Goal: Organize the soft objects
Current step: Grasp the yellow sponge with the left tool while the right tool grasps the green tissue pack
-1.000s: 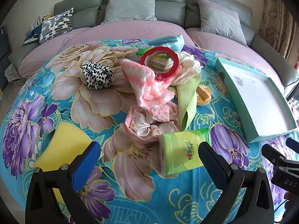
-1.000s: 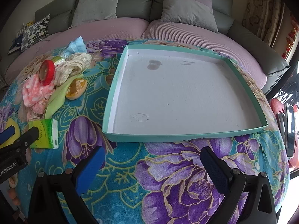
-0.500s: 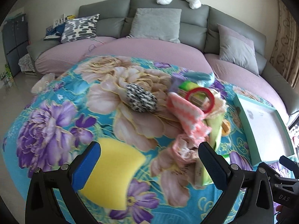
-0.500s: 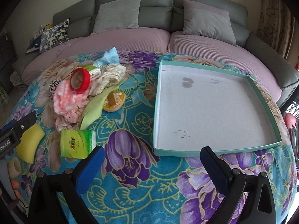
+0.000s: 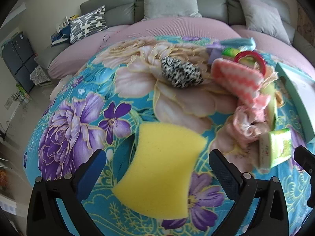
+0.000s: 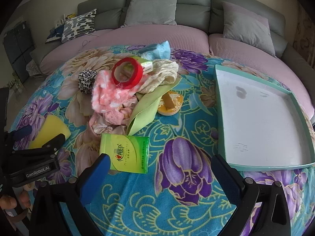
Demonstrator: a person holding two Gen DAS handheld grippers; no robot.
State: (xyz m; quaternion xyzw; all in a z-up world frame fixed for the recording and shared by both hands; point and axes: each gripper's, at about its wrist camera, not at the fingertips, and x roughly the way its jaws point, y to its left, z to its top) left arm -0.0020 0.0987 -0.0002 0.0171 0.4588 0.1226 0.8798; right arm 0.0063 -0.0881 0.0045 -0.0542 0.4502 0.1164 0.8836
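Both tools shared one build. The left gripper (image 5: 157,169) had matte black plastic arms shaped like open triangular frames, each fitted with silver round-head screws near the joints, and fingers faced with blue textured pads (image 5: 224,172). The right gripper (image 6: 161,174) looked identical, with the same blue pads (image 6: 94,175) and silver screws. In the right wrist view the left tool's black body carried white "GenRobot.AI" lettering. Fingertips (image 6: 8,202) showed at the lower left edge, possibly beside a dark strap.
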